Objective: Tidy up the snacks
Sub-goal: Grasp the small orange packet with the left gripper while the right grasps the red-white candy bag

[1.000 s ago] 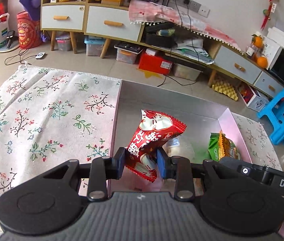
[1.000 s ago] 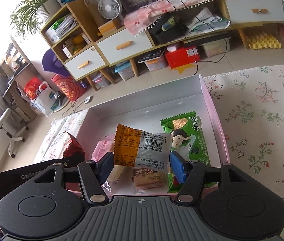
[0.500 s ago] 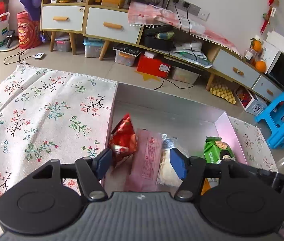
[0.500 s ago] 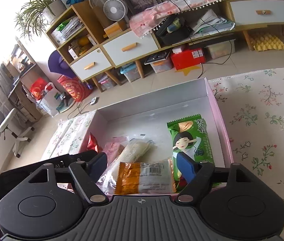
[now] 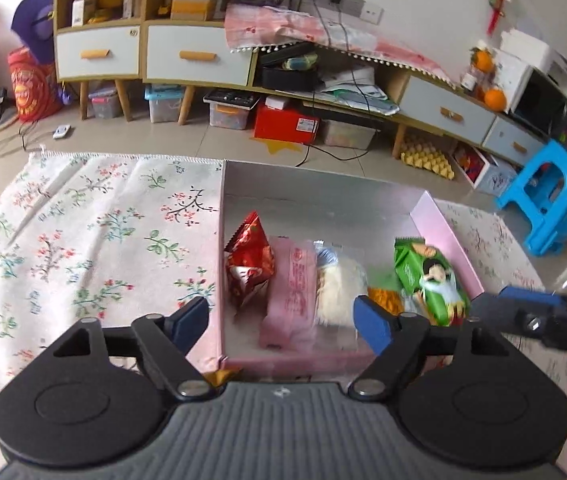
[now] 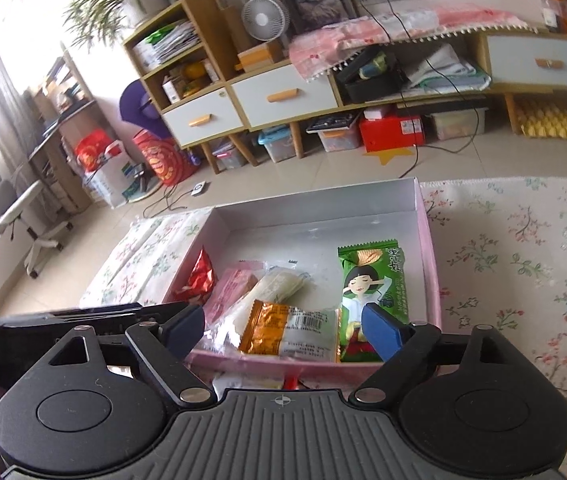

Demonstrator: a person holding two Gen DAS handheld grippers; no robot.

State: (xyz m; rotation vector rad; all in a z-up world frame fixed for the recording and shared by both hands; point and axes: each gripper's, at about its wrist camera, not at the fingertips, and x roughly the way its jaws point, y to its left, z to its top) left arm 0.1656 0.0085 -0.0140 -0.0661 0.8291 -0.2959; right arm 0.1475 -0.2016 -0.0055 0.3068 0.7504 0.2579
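Orange snack packet (image 6: 289, 330) lies flat, long axis along box's (image 6: 427, 240) near wall.

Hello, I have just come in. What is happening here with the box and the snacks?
A person holds a gripper in each hand above a pink box on a flowered cloth. Five snacks lie inside: a red packet, a pink one, a white one, an orange one and a green one. The left gripper and the right gripper are both opening, and neither grips anything.

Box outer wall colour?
Pink; the box shows best in the right wrist view.
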